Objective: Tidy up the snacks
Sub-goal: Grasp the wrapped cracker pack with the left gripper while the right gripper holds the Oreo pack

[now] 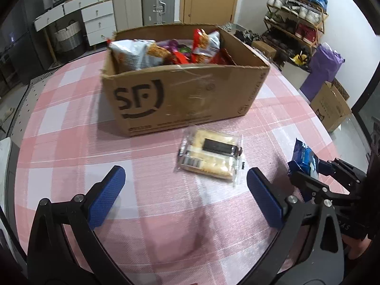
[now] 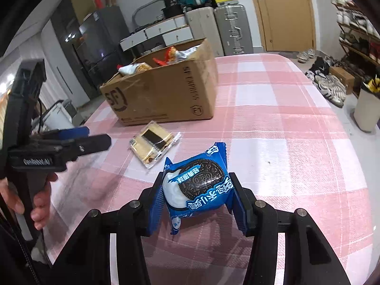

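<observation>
Grip first: the right gripper (image 2: 197, 204) is clamped on a blue Oreo packet (image 2: 197, 185), its blue pads pressing the wrapper from both sides and holding it clear above the pink checked tabletop (image 2: 285, 142). In the left wrist view the same packet (image 1: 302, 159) shows at the right edge, pinched in the black fingers. The left gripper (image 1: 185, 182) stands with its jaws wide apart and nothing between them, hanging over bare cloth; a hand (image 2: 35, 204) grasps its handle in the right wrist view. Just beyond the left gripper's right finger lies a clear-wrapped cracker pack (image 1: 210, 158) with a dark label, flat on the tabletop and apart from both grippers. Just behind it stands an open cardboard box (image 1: 180, 95) printed with a black SF mark, its top crowded with silver and red snack bags (image 1: 166, 49). Past the tabletop stand two suitcases (image 1: 144, 2), a white drawer unit (image 1: 95, 16) and a shoe rack (image 1: 296, 16).
</observation>
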{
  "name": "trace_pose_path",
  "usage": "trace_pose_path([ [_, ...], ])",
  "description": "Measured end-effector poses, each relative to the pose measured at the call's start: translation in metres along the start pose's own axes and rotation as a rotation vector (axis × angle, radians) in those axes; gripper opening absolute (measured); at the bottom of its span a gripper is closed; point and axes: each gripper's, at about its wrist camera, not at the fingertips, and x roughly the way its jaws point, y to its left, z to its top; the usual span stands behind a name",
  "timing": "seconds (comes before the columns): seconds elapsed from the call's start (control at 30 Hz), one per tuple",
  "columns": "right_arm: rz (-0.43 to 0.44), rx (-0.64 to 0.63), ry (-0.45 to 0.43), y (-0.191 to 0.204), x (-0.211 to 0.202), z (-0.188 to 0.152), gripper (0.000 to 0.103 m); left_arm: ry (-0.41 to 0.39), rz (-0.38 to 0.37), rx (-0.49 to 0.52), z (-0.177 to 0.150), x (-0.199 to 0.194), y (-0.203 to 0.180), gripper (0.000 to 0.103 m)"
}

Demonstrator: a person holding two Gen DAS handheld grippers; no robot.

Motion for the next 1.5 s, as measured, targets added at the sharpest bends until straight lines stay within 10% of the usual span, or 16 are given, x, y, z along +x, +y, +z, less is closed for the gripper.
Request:
trace_pose_path([
  [0.83,0.024,-0.019,-0.015,-0.005,-0.007,-0.003,0.051,0.134,-0.018,0.005,0.018,0.09,-0.022,0.101],
  [0.97,0.018,-0.012,-0.013,-0.008,-0.008,-0.005,0.051,0.099,-0.032,0.004,0.022,0.092,-0.02,0.089],
  [1.1,0.013,-0.008,-0.012,-0.009,-0.01,-0.007,0.051,0.067,-0.1,-0.027,0.031,0.09,-0.005,0.055],
  [1.5,0.001,-0.007,-0.008,-0.004,-0.014,-0.013,0.051,0.076,-0.122,-0.035,0.036,0.087,0.004,0.055],
])
